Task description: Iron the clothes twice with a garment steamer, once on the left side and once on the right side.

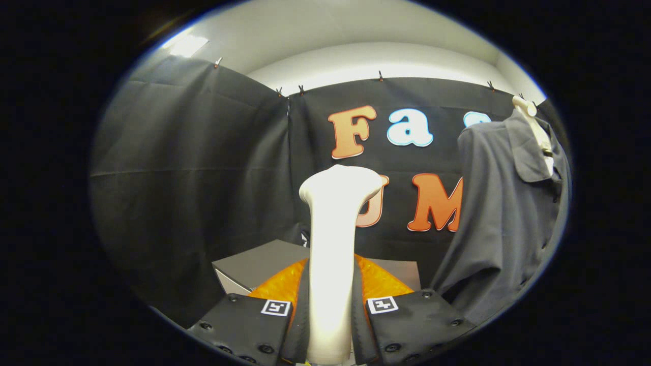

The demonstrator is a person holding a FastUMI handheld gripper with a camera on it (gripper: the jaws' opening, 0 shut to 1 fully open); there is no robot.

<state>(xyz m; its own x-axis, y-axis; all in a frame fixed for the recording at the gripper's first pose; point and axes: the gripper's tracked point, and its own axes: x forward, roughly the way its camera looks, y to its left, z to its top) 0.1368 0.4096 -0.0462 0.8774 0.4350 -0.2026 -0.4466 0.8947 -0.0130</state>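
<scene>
My gripper [329,310] is shut on the white garment steamer [333,244], both fingers pressing on its upright handle. The steamer's wider head rises above and ahead of the fingers. A dark grey polo shirt [503,218] hangs to the right, beyond the fingers, on a pale hanger [529,109] with its collar at the top. The steamer head is apart from the shirt, well to its left.
A grey box-like surface [259,267] stands just beyond the fingers, below the steamer. Black cloth walls [193,168] close the booth behind and to the left. A white ceiling with a light panel [185,46] is above.
</scene>
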